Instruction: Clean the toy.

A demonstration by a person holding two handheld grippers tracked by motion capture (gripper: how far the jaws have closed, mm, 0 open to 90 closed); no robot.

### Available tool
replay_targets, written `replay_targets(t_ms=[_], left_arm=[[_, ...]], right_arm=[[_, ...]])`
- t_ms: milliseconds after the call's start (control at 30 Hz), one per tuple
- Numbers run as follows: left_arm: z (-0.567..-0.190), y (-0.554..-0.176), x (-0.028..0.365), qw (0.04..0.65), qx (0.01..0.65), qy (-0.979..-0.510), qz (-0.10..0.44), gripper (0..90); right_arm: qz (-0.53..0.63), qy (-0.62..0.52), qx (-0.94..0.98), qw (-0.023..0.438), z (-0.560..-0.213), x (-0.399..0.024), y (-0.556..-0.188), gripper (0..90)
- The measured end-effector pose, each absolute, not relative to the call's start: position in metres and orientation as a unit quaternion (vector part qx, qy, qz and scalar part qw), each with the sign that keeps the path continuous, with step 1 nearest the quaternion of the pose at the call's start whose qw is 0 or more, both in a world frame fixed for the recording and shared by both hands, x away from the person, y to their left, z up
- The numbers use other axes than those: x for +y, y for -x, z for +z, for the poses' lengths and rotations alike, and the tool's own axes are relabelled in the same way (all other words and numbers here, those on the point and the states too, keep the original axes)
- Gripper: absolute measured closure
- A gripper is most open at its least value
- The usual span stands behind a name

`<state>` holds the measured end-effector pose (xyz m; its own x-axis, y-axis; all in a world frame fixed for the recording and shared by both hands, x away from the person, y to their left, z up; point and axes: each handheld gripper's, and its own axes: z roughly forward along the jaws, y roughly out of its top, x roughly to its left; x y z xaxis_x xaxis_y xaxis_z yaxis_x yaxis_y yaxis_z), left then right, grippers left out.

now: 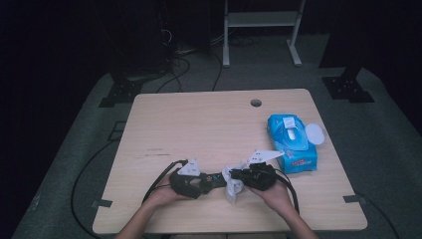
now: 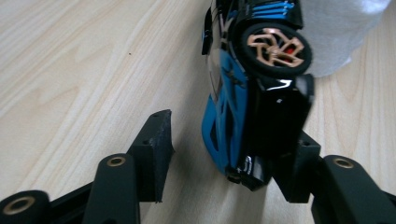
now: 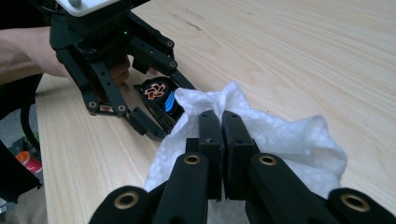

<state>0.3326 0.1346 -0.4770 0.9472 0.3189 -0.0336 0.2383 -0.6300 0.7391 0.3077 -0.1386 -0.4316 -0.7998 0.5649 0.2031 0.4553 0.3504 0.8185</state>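
- Toy car [image 2: 243,93]: blue and black, turned on its side so a wheel with copper spokes faces the left gripper view; it lies near the table's [image 1: 199,119] front edge, about midway along it. Risk: only one end sits between the jaws, so a push from the wipe could roll or slide it out.
- Left gripper [image 2: 224,154]: jaws part-spread around the car's end; one pad touches the car's black underside, the other stands clear of the blue body (no pinch yet). Risk: closing off-centre could squeeze the car sideways and pop it loose.
- Wipe [image 3: 289,140]: white, crumpled, touching the car at its far end. Risk: loose folds may snag on the wheel or drape over the left jaws.
- Right gripper [image 3: 223,140]: jaws pressed together, pinching the wipe. Risk: a thin bite of cloth (hard to judge how much) may slip under rubbing pressure.
- Wipe pack [image 1: 292,142]: blue, lid flipped open, towards the table's right edge, well apart from the work. Risk: low; a wide sweep of the right forearm could knock it.
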Motion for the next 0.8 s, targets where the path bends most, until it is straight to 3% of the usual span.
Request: replay_targets(t_ms=[167, 267, 800], left_arm=[[-0.478, -0.333, 0.129, 0.41, 0.152, -0.898, 0.047, 51.5], [-0.478, -0.331, 0.125, 0.41, 0.138, -0.9, 0.054, 62.7], [-0.449, -0.326, 0.13, 0.475, 0.118, -0.864, 0.114, 64.1]], right_arm=[[0.478, -0.314, 0.818, 0.057, -0.432, -0.139, -0.308, 87.6], [0.479, -0.314, 0.817, 0.059, -0.432, -0.139, -0.308, 87.6], [0.497, -0.345, 0.794, 0.064, -0.428, -0.158, -0.31, 87.8]])
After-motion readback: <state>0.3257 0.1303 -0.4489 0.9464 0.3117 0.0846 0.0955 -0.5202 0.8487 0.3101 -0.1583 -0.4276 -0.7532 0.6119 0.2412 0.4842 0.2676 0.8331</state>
